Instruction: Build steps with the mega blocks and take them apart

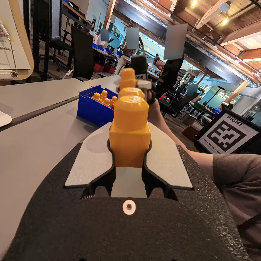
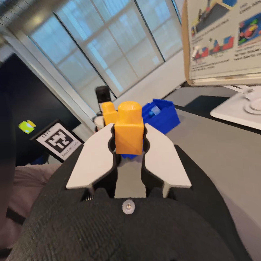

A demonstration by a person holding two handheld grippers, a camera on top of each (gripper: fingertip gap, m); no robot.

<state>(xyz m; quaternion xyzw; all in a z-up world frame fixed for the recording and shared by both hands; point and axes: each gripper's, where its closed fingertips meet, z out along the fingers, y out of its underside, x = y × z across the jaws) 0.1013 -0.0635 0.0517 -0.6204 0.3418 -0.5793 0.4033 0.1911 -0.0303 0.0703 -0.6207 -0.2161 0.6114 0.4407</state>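
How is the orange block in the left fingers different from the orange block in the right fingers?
The long block, in the left gripper, shows two bumps in a row; the short block, in the right gripper, has one. The short block sits higher, beyond the long block's far end. Both are orange, bumps up.

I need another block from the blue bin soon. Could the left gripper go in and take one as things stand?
Probably not yet: the left gripper is shut on an orange block. The blue bin sits open-topped just ahead.
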